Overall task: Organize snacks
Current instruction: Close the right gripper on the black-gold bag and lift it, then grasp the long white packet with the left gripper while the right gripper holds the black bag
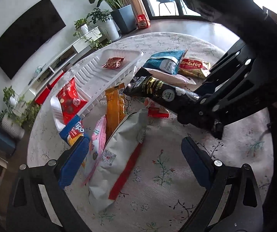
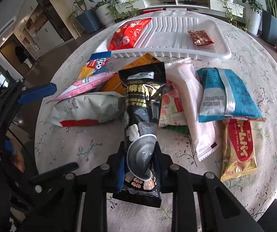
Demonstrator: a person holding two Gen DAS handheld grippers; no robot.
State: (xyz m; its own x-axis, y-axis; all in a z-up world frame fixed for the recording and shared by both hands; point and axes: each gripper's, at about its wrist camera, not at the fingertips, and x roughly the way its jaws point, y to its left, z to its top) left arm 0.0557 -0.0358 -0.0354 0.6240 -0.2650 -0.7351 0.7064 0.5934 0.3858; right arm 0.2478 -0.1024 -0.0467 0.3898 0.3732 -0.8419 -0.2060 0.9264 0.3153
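Observation:
My right gripper [image 2: 139, 160] is shut on the lower end of a long black snack packet [image 2: 142, 100], which juts out over the pile; in the left wrist view this black packet [image 1: 157, 92] sticks out to the left from the right gripper [image 1: 194, 104]. My left gripper [image 1: 134, 160] hangs open over a white bag with a red stripe [image 1: 119, 150], nothing between its blue pads [image 1: 74, 160]. A white tray [image 2: 225, 52] at the far side holds a red bag [image 2: 128, 33] and a small red packet [image 2: 200, 36].
Loose on the round flowered table [image 2: 177, 203] lie a blue bag [image 2: 227, 94], a gold and red packet [image 2: 239, 150], a pale pink packet [image 2: 196, 104], an orange packet [image 1: 114, 108], a Tipo packet [image 2: 98, 65] and a pink one [image 2: 84, 89]. Potted plants and a low white cabinet stand beyond.

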